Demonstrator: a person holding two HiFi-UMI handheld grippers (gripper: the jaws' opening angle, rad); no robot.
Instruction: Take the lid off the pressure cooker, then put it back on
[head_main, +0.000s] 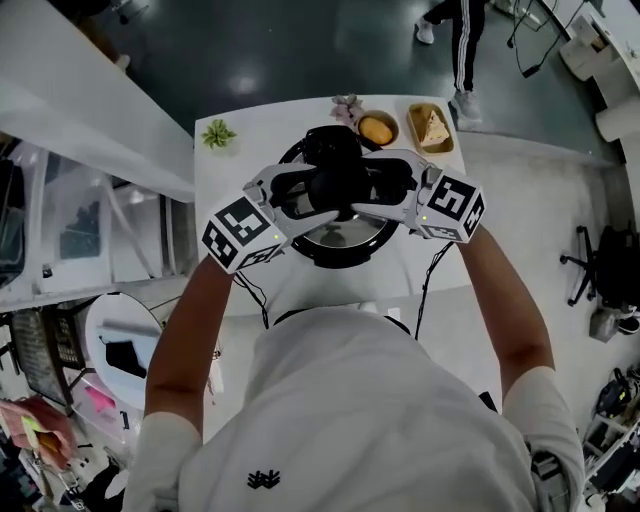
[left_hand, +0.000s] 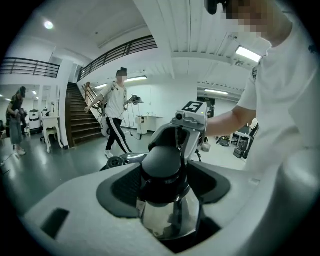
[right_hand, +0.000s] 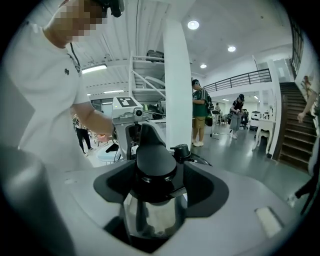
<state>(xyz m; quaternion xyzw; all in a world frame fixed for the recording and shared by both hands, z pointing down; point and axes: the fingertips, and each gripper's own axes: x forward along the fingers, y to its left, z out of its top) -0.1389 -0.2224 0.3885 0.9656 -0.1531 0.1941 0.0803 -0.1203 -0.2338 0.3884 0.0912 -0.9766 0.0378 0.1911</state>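
Item: round steel pressure cooker (head_main: 345, 240), lid on, black domed lid handle (left_hand: 161, 165), on white table (head_main: 230, 170). L gripper (head_main: 300, 195) & R gripper (head_main: 385, 185): jaws wide apart, one at each handle end, pads not clamping.

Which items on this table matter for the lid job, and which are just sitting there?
In the job: pressure cooker lid, its knob, left claw and right claw, both open around the knob.
Lying about: small plant, pinkish flower, bowl of food, tray of food.
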